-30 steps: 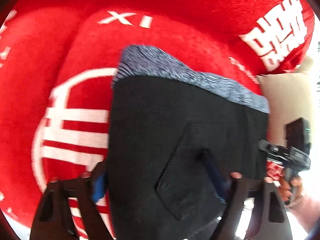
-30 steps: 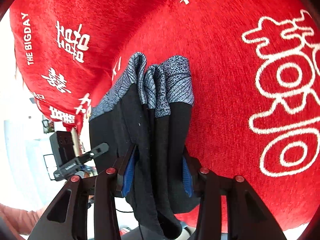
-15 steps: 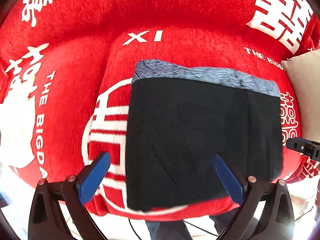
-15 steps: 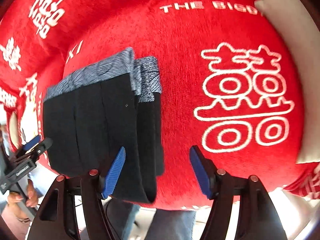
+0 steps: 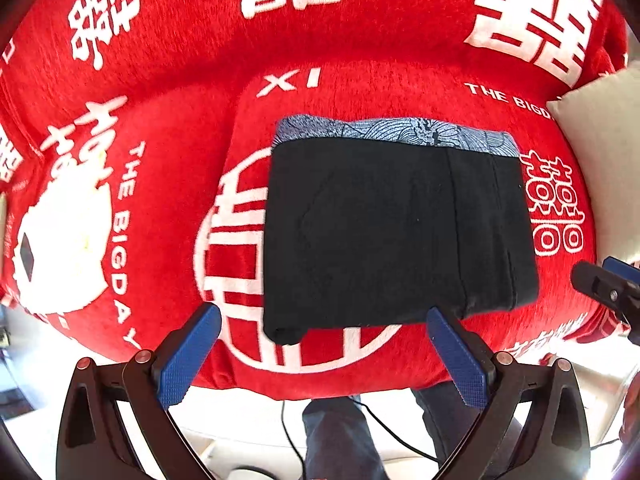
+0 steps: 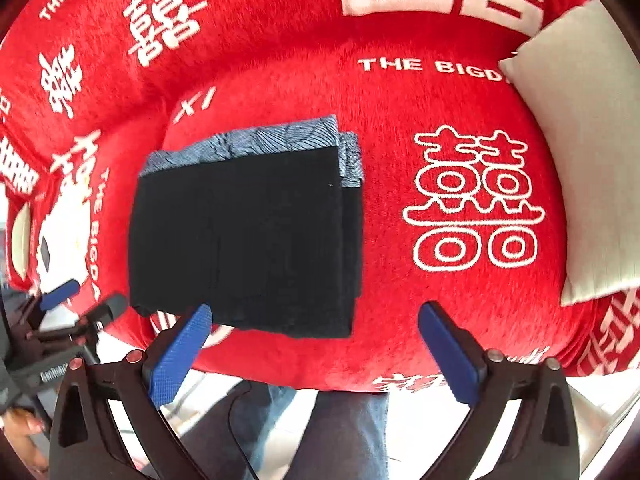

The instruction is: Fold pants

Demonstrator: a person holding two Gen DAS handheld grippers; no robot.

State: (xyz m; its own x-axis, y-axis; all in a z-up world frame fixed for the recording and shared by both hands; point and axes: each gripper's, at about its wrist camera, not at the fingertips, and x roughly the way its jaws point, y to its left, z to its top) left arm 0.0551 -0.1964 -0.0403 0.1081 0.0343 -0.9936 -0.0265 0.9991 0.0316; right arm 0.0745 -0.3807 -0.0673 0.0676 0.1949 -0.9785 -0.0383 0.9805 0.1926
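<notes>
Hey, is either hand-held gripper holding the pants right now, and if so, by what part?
Nothing is held. The left hand-held gripper and right hand-held gripper are both open, and the folded pants lie free on the red blanket.

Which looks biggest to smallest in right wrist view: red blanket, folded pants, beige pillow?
1. red blanket
2. folded pants
3. beige pillow, though the frame edge crops it, so its true size is unsure.

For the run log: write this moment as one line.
pants: folded, flat on red blanket | left gripper: open, empty, clear of pants | right gripper: open, empty | beige cushion: right of pants
</notes>
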